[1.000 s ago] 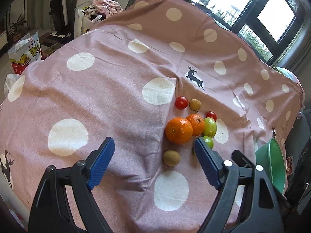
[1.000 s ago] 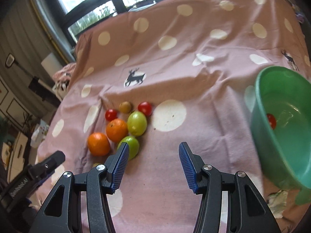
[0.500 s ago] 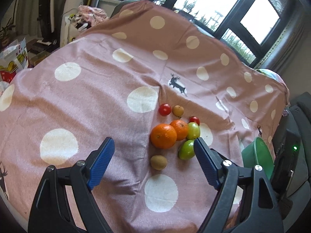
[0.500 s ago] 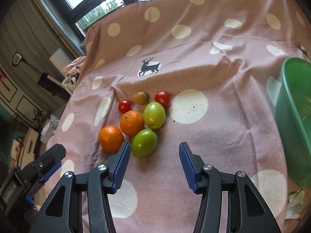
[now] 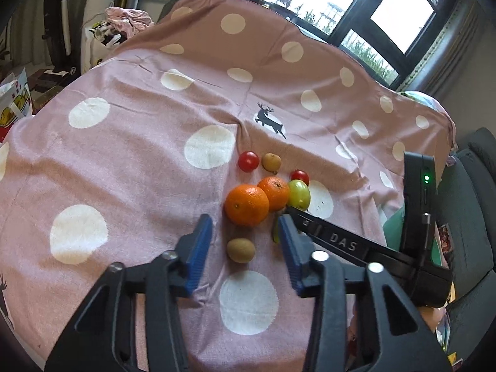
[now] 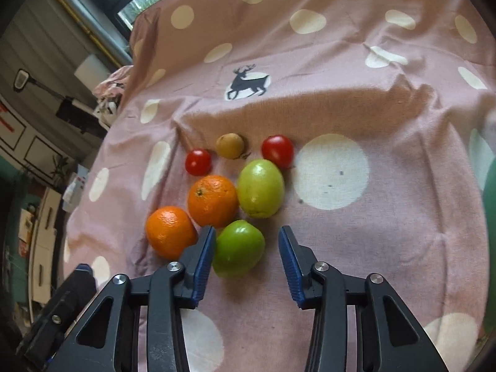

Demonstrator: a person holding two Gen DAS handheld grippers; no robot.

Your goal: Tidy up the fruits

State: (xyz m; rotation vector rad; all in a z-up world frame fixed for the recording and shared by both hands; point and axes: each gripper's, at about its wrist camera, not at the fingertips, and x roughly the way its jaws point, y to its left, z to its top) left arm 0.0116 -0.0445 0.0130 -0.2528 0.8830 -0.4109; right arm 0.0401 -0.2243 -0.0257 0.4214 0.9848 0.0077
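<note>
Fruit lies clustered on a pink polka-dot cloth (image 5: 130, 161): two oranges (image 5: 246, 205) (image 5: 274, 192), a yellow-green fruit (image 5: 299, 193), two red tomatoes (image 5: 248, 161) (image 5: 299, 176), a small brown fruit (image 5: 271, 161) and a kiwi (image 5: 241, 250). My left gripper (image 5: 245, 248) is closing with the kiwi between its blue pads, and gaps show on both sides. My right gripper (image 6: 247, 252) is also closing, around a green fruit (image 6: 238, 248). Its left pad sits against that fruit and its right pad stands apart. The same oranges (image 6: 170, 231) (image 6: 213, 200) lie just left of it.
A green basin (image 6: 490, 192) shows at the right edge of the right wrist view and behind the right gripper's black body (image 5: 344, 241) in the left wrist view. Windows stand beyond the cloth. Bags and clothes (image 5: 124, 21) lie at the far left.
The left jaws have narrowed sharply around the kiwi. The right gripper has moved down and in over the near green fruit, its jaws narrower; the basin has slid almost out of its view.
</note>
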